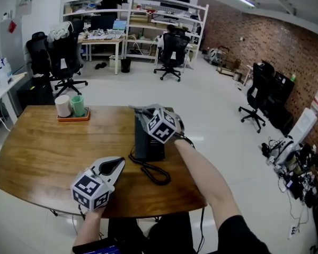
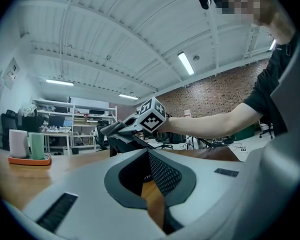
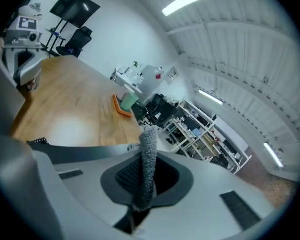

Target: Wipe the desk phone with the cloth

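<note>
A black desk phone (image 1: 147, 142) lies on the wooden table (image 1: 47, 152), its coiled cord (image 1: 155, 174) trailing toward the front edge. My right gripper (image 1: 144, 118) hovers over the phone's far end, shut on a grey cloth (image 1: 138, 110). In the right gripper view the cloth (image 3: 148, 154) stands up between the jaws. My left gripper (image 1: 119, 163) rests low at the phone's front left with its jaws together and nothing in them. In the left gripper view, the phone (image 2: 121, 145) and cloth (image 2: 108, 129) sit just ahead.
An orange tray (image 1: 73, 118) with a white cup (image 1: 62, 106) and a green cup (image 1: 78, 105) stands at the table's far left. Office chairs (image 1: 172, 54), desks and shelves fill the room beyond. The table's front edge runs right under my left gripper.
</note>
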The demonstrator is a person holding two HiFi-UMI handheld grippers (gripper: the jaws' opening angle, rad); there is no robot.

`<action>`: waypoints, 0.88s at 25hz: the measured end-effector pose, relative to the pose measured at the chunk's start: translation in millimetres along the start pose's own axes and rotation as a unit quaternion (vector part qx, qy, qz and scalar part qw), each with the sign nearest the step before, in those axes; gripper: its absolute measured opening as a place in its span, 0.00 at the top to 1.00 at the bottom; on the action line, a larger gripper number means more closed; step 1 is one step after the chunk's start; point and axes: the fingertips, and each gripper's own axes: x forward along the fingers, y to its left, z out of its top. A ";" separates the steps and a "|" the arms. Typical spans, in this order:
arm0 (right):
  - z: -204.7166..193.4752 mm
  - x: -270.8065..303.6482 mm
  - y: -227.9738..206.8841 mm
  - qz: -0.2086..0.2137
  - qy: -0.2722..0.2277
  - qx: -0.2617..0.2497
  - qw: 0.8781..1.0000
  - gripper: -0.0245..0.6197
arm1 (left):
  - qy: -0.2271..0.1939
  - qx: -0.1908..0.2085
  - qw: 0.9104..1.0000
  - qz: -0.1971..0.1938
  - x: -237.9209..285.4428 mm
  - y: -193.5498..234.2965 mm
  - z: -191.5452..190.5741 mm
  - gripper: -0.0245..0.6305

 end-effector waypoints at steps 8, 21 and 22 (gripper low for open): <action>-14.7 -64.1 92.3 0.114 -0.009 -0.115 0.987 0.92 | 0.005 0.012 1.000 -0.003 1.6 -6.8 6.4 0.97; -9.1 -50.0 6.4 -0.003 -0.032 -0.005 0.999 0.92 | 0.007 0.011 1.000 -0.003 0.8 1.4 -2.6 0.97; -9.3 -39.8 -6.9 -0.020 -0.029 0.013 0.999 0.92 | 0.007 0.010 1.000 -0.002 0.5 1.3 -3.1 0.97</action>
